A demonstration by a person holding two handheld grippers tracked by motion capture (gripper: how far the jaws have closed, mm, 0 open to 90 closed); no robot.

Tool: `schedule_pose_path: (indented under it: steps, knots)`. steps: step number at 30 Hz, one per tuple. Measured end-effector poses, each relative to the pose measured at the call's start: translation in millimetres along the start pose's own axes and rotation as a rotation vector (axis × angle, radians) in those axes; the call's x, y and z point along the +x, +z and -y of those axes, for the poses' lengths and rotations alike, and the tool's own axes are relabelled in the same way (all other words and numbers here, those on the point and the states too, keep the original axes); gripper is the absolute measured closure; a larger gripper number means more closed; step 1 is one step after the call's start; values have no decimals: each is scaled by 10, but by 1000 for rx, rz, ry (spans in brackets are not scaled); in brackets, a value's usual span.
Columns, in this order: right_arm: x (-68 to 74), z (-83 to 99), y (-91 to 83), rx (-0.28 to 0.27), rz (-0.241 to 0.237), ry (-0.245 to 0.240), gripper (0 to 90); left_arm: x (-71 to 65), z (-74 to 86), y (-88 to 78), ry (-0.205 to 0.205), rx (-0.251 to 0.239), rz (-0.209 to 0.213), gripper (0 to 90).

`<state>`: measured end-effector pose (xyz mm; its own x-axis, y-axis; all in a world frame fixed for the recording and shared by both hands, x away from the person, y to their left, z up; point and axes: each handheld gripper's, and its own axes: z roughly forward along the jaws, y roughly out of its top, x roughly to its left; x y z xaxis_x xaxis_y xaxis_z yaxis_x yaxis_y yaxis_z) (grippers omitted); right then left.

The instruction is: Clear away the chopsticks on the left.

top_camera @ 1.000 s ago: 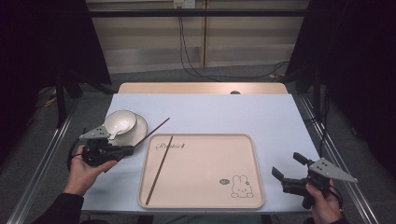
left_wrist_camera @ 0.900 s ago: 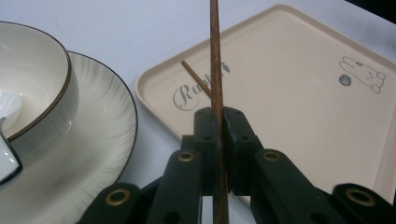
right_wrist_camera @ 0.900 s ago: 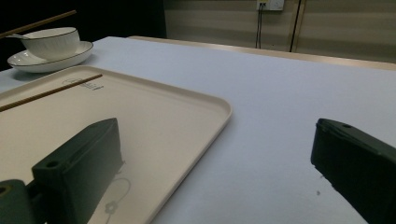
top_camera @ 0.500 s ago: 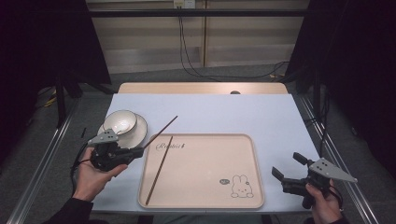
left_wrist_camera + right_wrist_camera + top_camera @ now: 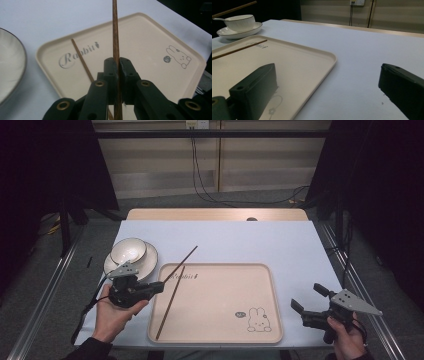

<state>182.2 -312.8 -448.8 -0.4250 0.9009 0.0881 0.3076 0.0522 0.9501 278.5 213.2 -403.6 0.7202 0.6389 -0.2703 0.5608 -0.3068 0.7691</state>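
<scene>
At the left of the tabletop, a white bowl sits on a white plate, just beside the left edge of a beige tray. Close in front of the plate, the left tool is clamped on a brown chopstick, which slants up and away from its tips over the tray's top-left corner; the left gripper view shows both black jaws pressed against the stick. A second chopstick lies on the tray, along its left side, below the word "Rabbit". A small rabbit drawing marks the tray's near right corner. Off the tray's right edge, the right tool hangs with its jaws spread wide and nothing between them.
</scene>
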Motion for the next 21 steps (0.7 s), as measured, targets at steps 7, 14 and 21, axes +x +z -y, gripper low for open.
schedule_pose_path:
  steps: [7,14,21]
  knots:
    - [0,1,3,-2,-1,-2,15,-212,5,150,-2,-3,4,850]
    - [0,3,-2,0,-1,-2,15,-271,70,281,-54,0,-77,850]
    - [3,2,-1,1,-3,-1,15,-306,156,359,-113,29,-133,850]
